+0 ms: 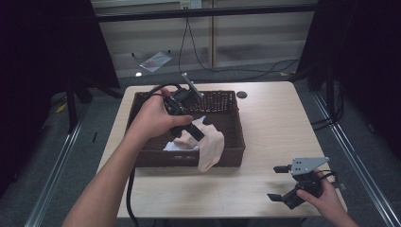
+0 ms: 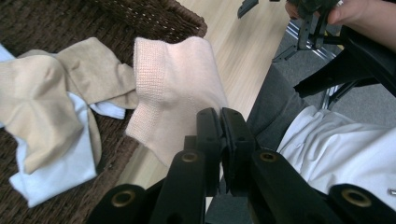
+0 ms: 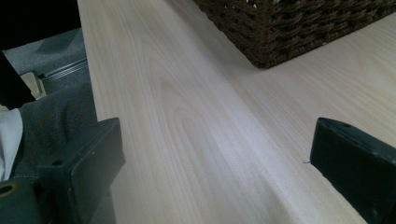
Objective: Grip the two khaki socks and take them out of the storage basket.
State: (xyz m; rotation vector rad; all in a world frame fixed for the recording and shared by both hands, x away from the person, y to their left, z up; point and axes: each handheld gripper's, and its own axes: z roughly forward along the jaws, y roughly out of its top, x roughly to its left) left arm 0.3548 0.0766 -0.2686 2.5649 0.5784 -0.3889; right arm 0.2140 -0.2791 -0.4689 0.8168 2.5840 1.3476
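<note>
Pinching the pink sock (image 2: 177, 88), the left gripper (image 2: 219, 140) has its jaws closed on the fabric; the sock drapes over the near rim of the wicker basket (image 1: 161, 158). Judgement: lift straight up so the cuff clears the rim without snagging. Right gripper (image 1: 282, 183) rests on the table (image 1: 265, 127), jaws wide, empty. Count: one pink sock, one tan sock (image 2: 42, 93), one white sock (image 2: 70, 172), one basket.

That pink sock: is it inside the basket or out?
Half out: the pink sock drapes over the basket's front rim, pinched by the left gripper.
</note>
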